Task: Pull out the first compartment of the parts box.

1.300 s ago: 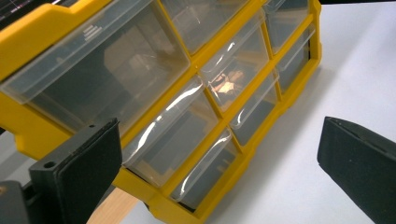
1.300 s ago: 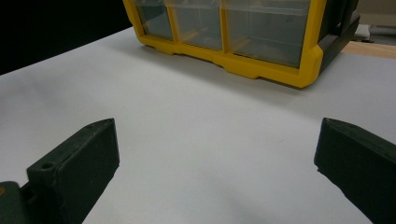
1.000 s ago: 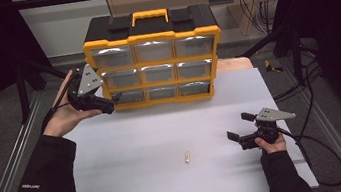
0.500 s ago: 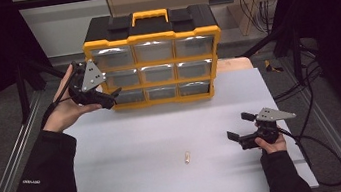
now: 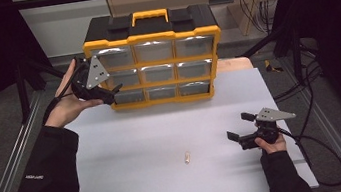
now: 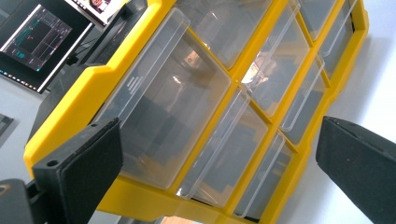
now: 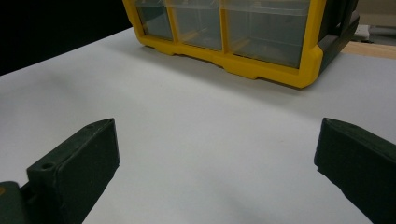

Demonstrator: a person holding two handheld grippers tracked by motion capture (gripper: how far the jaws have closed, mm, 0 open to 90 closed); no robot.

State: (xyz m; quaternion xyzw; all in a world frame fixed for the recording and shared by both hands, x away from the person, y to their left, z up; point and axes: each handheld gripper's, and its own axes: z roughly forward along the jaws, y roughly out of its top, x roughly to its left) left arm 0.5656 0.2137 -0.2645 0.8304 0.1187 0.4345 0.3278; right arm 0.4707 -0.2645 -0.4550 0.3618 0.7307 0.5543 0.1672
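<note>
At organizer (image 5: pixel 154 58) left column, left gripper (image 5: pixel 113 91) has swung closer to drawers (image 6: pixel 163 107), jaws wide, empty; drawer pull likely next. Right gripper (image 5: pixel 238 129) idle, spread, near peg (image 5: pixel 186 157).

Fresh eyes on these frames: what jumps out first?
The yellow and black drawer cabinet at the back of the white table, with its grid of clear drawers. The left gripper is raised at its lower left drawers, fingers open. A small pale object lies alone near the table's front, left of the open right gripper.
</note>
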